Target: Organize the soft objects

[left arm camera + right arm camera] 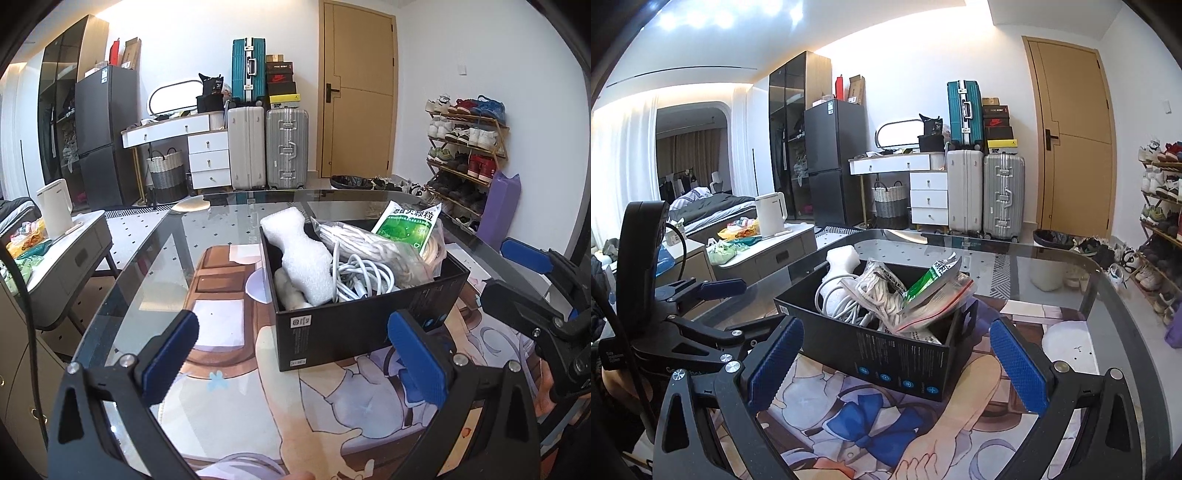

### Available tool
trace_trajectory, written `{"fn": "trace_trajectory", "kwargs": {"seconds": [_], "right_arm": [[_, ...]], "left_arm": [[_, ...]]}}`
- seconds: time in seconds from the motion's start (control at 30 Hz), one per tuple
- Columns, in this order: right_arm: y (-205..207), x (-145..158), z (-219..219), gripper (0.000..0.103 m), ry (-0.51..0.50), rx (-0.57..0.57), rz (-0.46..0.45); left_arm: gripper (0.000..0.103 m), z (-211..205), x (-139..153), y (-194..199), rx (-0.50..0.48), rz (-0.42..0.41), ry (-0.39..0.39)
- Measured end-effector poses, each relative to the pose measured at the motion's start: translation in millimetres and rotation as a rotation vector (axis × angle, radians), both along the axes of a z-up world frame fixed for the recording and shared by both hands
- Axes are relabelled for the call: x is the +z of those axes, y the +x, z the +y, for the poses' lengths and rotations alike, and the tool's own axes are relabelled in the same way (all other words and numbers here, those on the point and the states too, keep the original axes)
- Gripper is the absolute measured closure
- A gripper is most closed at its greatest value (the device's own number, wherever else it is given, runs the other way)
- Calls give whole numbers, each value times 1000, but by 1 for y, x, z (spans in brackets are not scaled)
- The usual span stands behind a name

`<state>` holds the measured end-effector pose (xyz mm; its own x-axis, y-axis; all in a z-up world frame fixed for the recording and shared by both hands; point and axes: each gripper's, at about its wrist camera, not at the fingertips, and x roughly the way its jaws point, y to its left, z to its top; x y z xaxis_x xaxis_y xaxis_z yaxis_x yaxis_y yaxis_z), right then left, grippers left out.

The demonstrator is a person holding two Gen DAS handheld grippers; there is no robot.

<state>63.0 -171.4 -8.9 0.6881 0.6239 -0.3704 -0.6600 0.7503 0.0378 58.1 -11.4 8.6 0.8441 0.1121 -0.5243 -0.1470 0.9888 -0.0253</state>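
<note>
With the left gripper [291,354] and right gripper [895,362] both spread empty before the black box [362,321], the white foam piece [301,254] at its left end looks light and squashy, best pinched mid-body.

We read Chinese characters ending in 颗粒 on the green packet [406,225] at the far right of the black box [332,332]. Fine white print runs down the box's near side, too small for us to read. Far off, a red shoebox [281,78] carries a Nike swoosh.
</note>
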Motion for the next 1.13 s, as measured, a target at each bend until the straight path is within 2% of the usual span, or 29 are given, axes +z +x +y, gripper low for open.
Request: {"fn": "trace_trajectory", "kwargs": {"seconds": [0.7,1.13], "right_arm": [[-5,0,4,1,-10,7,-26],[-4,0,4,1,-10,6,-27]], "left_arm": [[0,6,-1,-7,31,-20,2],[0,4,2,-12,11,-37,-7]]}}
